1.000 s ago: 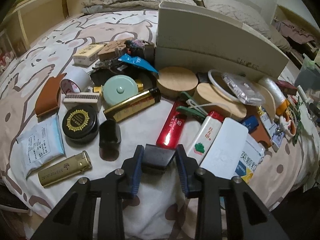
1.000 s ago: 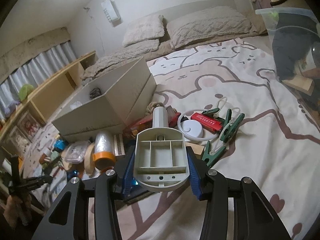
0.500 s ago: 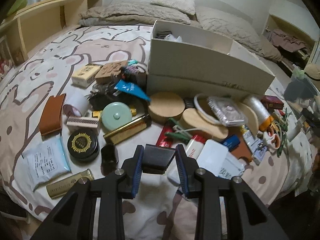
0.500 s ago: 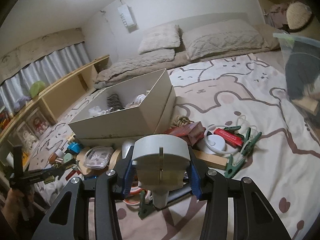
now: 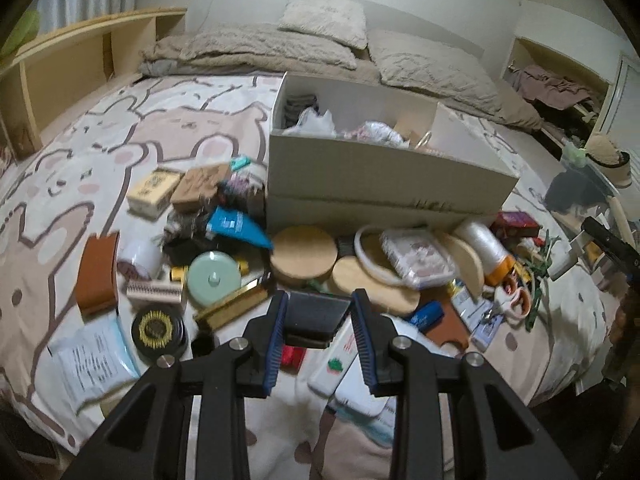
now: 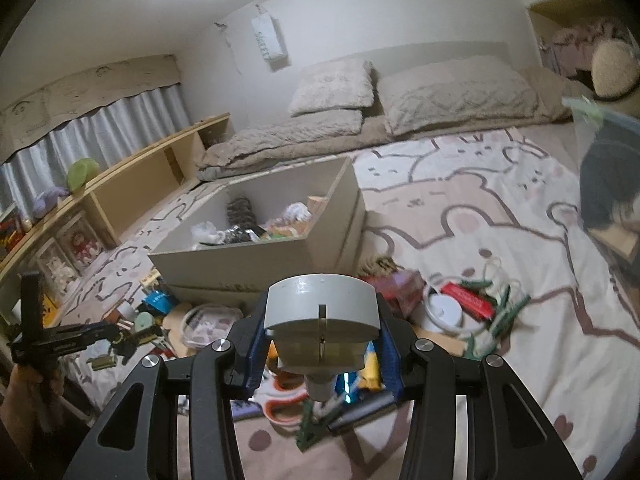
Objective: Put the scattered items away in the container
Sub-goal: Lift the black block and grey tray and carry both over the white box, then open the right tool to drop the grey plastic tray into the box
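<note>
Both grippers have lifted off the bed — the left gripper [image 5: 318,330] with its black block [image 5: 316,314], the right gripper [image 6: 320,346] with its grey brush [image 6: 322,320]. The brush has tipped handle-down, and the box [image 5: 380,184] interior has come into view — clutter [image 5: 224,280] has dropped lower.

My right gripper [image 6: 322,344] has its jaws clamped on a grey plastic piece [image 6: 322,312], rounded top up, stem hanging below. Beyond it the open cream box [image 6: 256,256] sits on the bed [image 6: 460,220], odds and ends already inside. Green clips [image 6: 500,320] and a red case [image 6: 466,300] lie to the right, scissors [image 6: 280,404] just below me. Far left, my left gripper [image 6: 68,340] shows in my hand [image 6: 24,392].
</note>
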